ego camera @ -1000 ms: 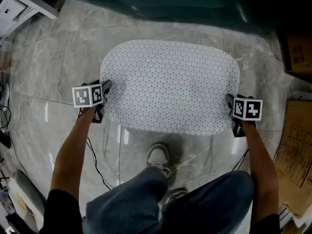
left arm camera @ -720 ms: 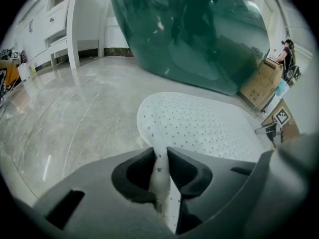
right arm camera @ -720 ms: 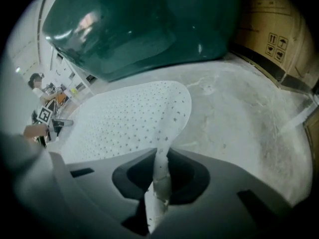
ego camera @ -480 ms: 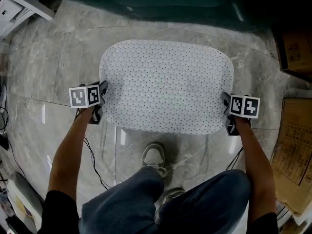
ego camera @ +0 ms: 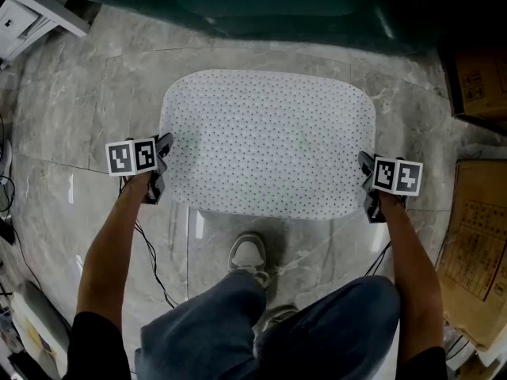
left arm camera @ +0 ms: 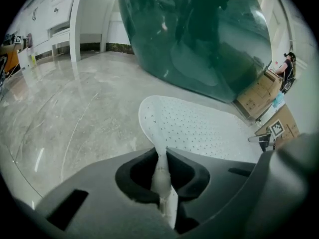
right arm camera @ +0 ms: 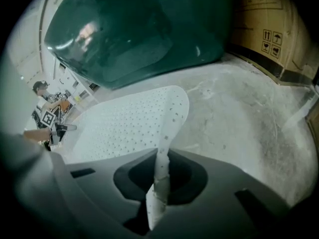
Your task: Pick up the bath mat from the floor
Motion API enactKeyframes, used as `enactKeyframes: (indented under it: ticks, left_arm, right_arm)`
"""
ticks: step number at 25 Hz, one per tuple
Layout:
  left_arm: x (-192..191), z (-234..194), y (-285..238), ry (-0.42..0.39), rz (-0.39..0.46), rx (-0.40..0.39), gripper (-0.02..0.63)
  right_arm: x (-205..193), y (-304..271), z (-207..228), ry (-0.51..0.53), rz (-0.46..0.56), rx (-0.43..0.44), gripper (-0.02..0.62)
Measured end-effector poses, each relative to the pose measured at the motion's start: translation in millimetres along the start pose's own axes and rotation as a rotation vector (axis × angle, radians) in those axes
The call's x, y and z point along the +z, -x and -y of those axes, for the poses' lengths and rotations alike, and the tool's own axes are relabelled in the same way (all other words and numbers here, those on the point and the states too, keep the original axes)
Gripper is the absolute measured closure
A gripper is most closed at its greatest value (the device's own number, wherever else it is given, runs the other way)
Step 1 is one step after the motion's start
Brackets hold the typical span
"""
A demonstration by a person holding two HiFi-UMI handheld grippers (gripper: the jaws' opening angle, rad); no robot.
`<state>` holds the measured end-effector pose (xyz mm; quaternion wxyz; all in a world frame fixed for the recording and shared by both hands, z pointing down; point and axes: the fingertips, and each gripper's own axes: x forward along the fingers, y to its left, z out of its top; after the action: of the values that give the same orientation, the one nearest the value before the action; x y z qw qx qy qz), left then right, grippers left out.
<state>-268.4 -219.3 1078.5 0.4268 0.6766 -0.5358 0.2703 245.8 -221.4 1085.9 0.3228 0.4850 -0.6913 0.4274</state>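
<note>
**Both mat ends gripped, lift still to come**
Head view: the bath mat (ego camera: 269, 145) lay mid-frame on the floor (ego camera: 79, 93), its long axis running left to right, with the left gripper (ego camera: 162, 153) and right gripper (ego camera: 366, 172) at its short ends. Left gripper view: the jaws, having just been closing, pinched the mat's rim. Right gripper view: likewise clamped on the rim. The next move, I judge, called for an even, joint rise.

Dim overall. The bath mat (ego camera: 269, 141) shows brightest, glare streaks the glossy floor (ego camera: 79, 117), and both gripper views bulge with black corners.
</note>
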Motion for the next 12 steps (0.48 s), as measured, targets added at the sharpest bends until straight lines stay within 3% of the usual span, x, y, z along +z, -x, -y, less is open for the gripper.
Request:
enactKeyframes:
  ticks: [12]
  left_arm:
    - [33.0, 41.4, 49.9, -0.041, 0.024, -0.042, 0.574]
  right_arm:
    - [22.3, 47.7, -33.0, -0.008, 0.034, 0.064, 0.572]
